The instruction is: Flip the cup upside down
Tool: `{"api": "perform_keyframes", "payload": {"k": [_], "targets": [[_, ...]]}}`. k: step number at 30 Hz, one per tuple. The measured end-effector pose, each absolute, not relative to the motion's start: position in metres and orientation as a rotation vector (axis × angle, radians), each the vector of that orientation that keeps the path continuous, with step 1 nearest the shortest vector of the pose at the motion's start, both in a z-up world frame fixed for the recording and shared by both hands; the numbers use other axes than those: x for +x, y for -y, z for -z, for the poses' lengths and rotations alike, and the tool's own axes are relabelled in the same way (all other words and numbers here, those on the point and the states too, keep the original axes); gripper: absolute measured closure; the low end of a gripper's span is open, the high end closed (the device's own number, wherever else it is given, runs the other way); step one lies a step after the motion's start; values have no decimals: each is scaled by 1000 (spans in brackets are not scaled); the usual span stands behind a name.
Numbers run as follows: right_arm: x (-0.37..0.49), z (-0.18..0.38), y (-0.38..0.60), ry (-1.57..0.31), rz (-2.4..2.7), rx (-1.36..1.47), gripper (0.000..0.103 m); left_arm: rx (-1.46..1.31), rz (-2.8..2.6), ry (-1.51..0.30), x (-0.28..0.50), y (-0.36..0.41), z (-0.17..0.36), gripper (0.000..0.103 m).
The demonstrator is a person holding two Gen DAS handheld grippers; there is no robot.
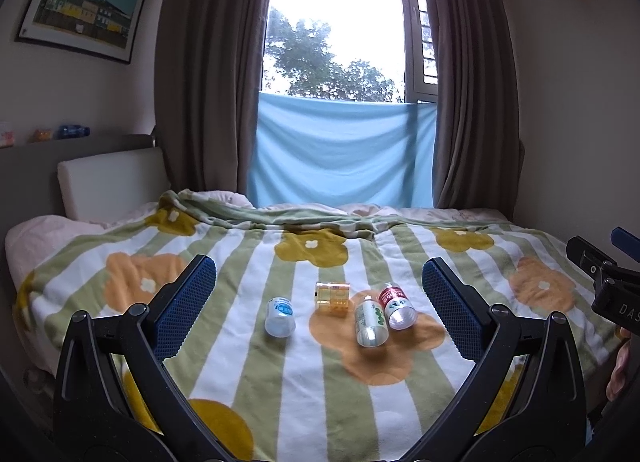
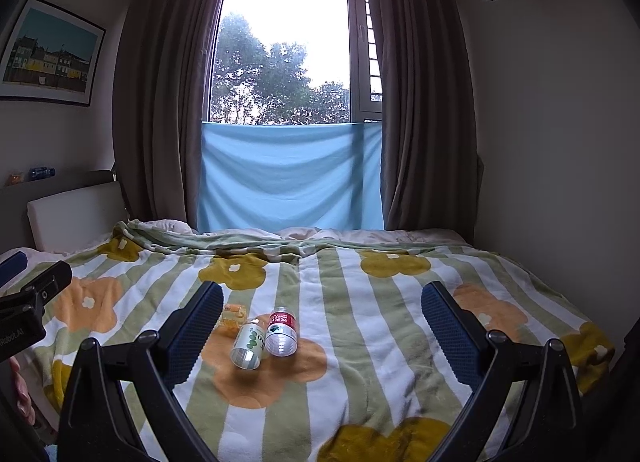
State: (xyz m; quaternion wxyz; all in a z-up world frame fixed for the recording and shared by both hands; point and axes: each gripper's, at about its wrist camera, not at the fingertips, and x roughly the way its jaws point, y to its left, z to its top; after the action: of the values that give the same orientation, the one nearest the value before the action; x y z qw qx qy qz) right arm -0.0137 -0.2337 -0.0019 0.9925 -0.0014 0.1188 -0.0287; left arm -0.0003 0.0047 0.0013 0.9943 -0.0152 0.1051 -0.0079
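While both tools hang above the near part of the bed, nothing is held in either one. From the left, the left gripper (image 1: 319,310) has its jaws spread wide, and between its blue pads (image 1: 188,302) lies open blanket (image 1: 304,390). A white cup (image 1: 280,317) stands mouth-down there, apart from the others. Just right of it a yellow cup (image 1: 332,298) lies on its side, near a green-labelled bottle (image 1: 371,323) and a red-labelled bottle (image 1: 398,305), both lying down and touching each other on an orange flower. Right of them the blanket is bare up to the bed's right edge by the wall. The right gripper (image 2: 322,326) is also wide open, with the two bottles nearer its left finger (image 2: 196,326) and much free blanket towards its right one.
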Motion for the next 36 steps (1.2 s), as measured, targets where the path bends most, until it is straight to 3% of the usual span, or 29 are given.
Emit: {"api": "perform_keyframes", "payload": {"k": [36], "targets": [[-15, 1, 241, -237, 65, -2, 4, -56, 13, -200, -4, -12, 1, 0]]}}
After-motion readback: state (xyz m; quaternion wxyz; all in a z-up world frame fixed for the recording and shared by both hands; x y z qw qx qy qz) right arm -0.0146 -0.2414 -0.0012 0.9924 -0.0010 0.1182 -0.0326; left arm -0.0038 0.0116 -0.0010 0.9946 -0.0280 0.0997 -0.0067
